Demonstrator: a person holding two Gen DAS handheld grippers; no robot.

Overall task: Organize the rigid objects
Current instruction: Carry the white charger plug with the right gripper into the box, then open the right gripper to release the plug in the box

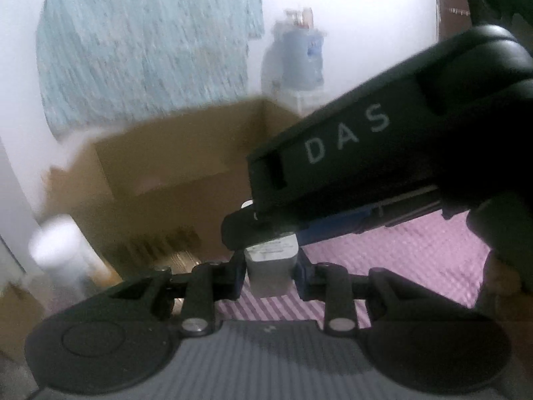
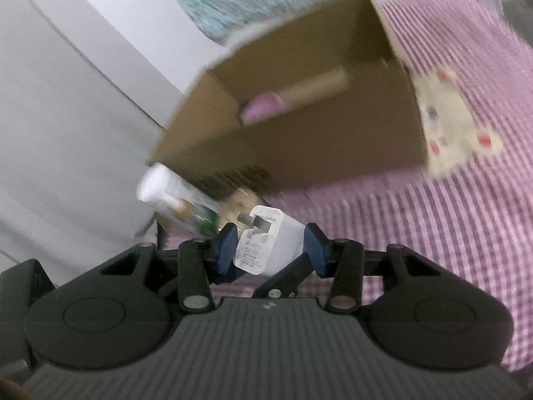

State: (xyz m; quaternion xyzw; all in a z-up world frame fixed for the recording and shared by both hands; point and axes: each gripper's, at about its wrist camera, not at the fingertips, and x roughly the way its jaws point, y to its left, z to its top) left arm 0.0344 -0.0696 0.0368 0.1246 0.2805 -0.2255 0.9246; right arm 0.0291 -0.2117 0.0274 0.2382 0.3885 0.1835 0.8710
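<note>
A white plug adapter (image 1: pixel 270 268) sits between my left gripper's (image 1: pixel 270 271) blue pads, which are shut on it. My right gripper (image 2: pixel 270 250) also has its blue pads against the same white plug adapter (image 2: pixel 263 245), prongs pointing up and left. In the left wrist view the right gripper's black body marked DAS (image 1: pixel 383 153) crosses above the adapter. An open cardboard box (image 2: pixel 299 146) stands just ahead on the pink checked cloth (image 2: pixel 449 220). Inside it lie a pink-capped tube (image 2: pixel 293 98).
A white and green bottle (image 2: pixel 180 203) lies by the box's near left corner, also blurred in the left wrist view (image 1: pixel 60 250). A beige power strip with red switches (image 2: pixel 449 123) lies right of the box. A teal cloth (image 1: pixel 143 40) hangs on the white wall.
</note>
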